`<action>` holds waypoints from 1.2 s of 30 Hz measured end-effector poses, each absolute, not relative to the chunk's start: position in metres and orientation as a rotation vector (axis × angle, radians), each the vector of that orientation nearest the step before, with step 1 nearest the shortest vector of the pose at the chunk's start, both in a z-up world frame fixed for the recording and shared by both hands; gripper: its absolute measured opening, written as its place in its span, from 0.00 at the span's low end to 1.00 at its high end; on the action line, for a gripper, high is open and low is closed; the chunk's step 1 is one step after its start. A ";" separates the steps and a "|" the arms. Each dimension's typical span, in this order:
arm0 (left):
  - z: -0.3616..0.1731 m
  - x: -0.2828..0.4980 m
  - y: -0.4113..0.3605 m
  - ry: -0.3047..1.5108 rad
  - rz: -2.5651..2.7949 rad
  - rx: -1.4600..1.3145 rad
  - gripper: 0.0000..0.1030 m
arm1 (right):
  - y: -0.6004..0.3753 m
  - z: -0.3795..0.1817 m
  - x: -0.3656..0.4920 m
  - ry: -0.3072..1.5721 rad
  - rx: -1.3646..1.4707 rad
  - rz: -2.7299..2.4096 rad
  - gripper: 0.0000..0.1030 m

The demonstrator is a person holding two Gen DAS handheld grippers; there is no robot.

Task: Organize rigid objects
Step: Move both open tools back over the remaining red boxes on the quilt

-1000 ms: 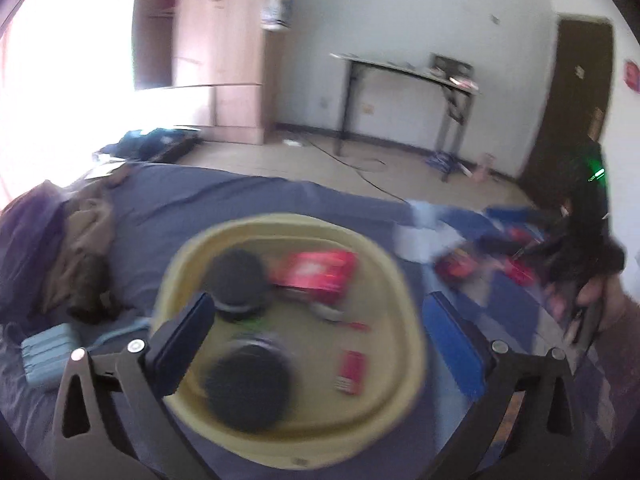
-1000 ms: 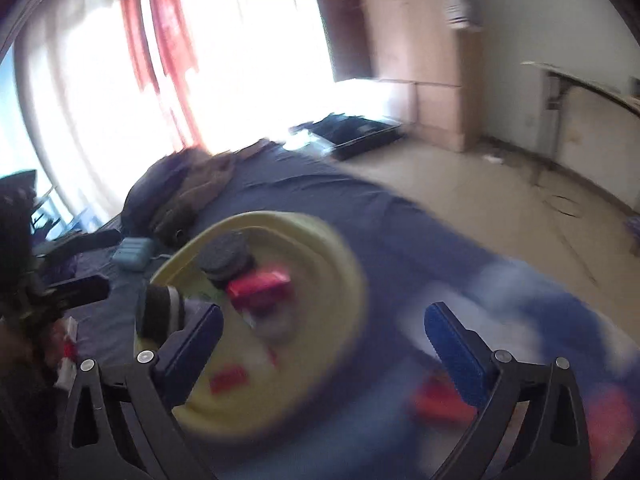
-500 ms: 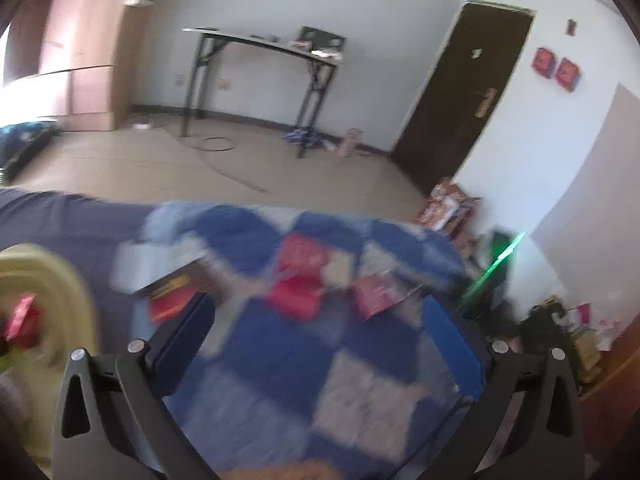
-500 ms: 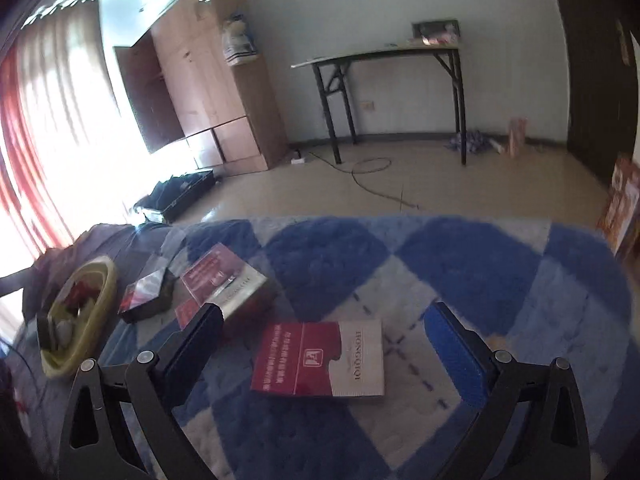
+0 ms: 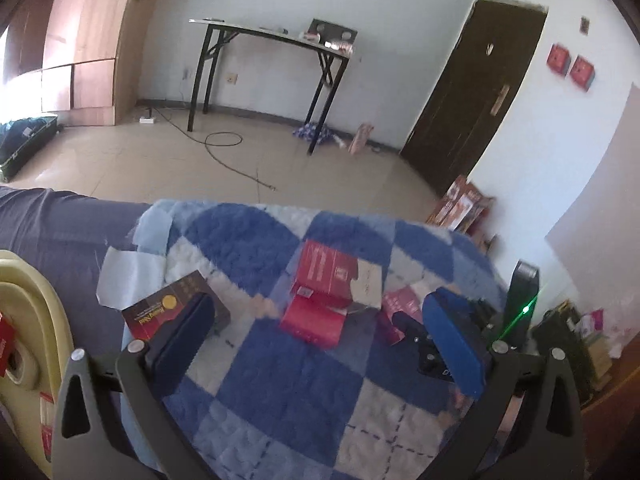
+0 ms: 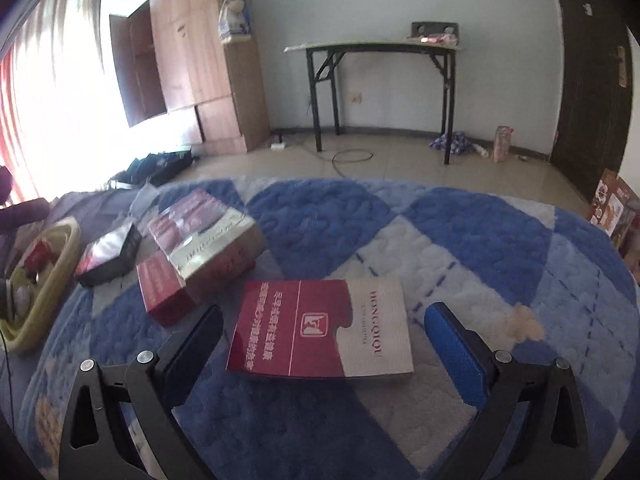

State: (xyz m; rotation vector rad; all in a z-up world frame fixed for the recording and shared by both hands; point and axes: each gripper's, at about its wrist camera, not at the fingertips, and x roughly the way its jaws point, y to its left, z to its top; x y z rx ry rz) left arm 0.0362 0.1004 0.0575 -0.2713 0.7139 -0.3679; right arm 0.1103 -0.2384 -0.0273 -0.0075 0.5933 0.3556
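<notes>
bed: blue check blanket (image 6: 460, 240) w/ red cartons | rm: folding table (image 6: 376, 46), wardrobe | L gripper (image 5: 316, 344) + R gripper (image 6: 320, 344) agape, empty

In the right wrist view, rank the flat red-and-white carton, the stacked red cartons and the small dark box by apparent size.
1. Flat red-and-white carton, though it is nearest the camera.
2. Stacked red cartons.
3. Small dark box, clearly smallest.

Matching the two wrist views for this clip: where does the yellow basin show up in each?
Left wrist: the yellow basin is cut off by the left edge, left of the dark box.
Right wrist: the basin sits at the far left, beyond the same dark box.
Shared landmark: the black-legged table against the back wall.
</notes>
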 end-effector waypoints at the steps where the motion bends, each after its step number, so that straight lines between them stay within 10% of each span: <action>1: 0.059 0.036 0.103 0.711 -0.373 -0.282 1.00 | -0.240 -0.028 0.110 0.583 0.006 0.356 1.00; 36: 0.047 0.043 0.086 0.743 -0.365 -0.322 1.00 | -0.248 -0.033 0.110 0.611 0.038 0.356 1.00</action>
